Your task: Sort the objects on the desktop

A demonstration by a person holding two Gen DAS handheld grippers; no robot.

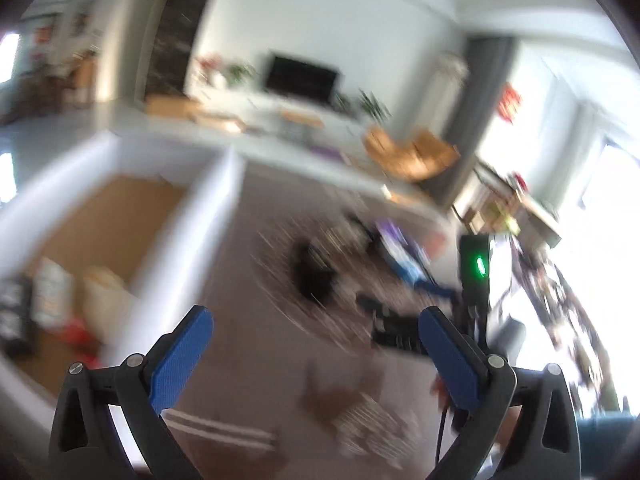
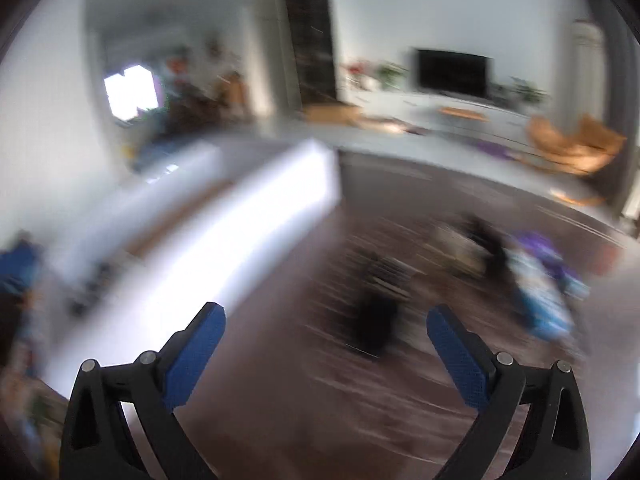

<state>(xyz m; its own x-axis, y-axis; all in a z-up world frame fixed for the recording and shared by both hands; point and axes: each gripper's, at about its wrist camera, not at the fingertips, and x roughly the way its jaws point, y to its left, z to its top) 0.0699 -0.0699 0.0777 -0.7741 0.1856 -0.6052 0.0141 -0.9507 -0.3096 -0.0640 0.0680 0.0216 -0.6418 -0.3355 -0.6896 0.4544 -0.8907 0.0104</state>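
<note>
Both views are heavily motion-blurred. My left gripper (image 1: 314,316) is open and empty above a brown desktop (image 1: 260,344). A white storage box (image 1: 188,240) with a brown floor and a few items inside stands to its left. Ahead lie blurred dark objects (image 1: 316,272) and a blue and purple item (image 1: 400,252). My right gripper (image 2: 326,316) is open and empty over the same desktop (image 2: 320,400). The white box (image 2: 240,232) is to its left, a black object (image 2: 376,320) just ahead, and a blue and purple item (image 2: 540,292) to the right.
A black device with a green light (image 1: 478,268) stands at the right in the left wrist view. Behind the desk are a television (image 2: 452,72) on a white cabinet and an orange chair (image 2: 572,144). A striped item (image 1: 372,424) lies near the left gripper.
</note>
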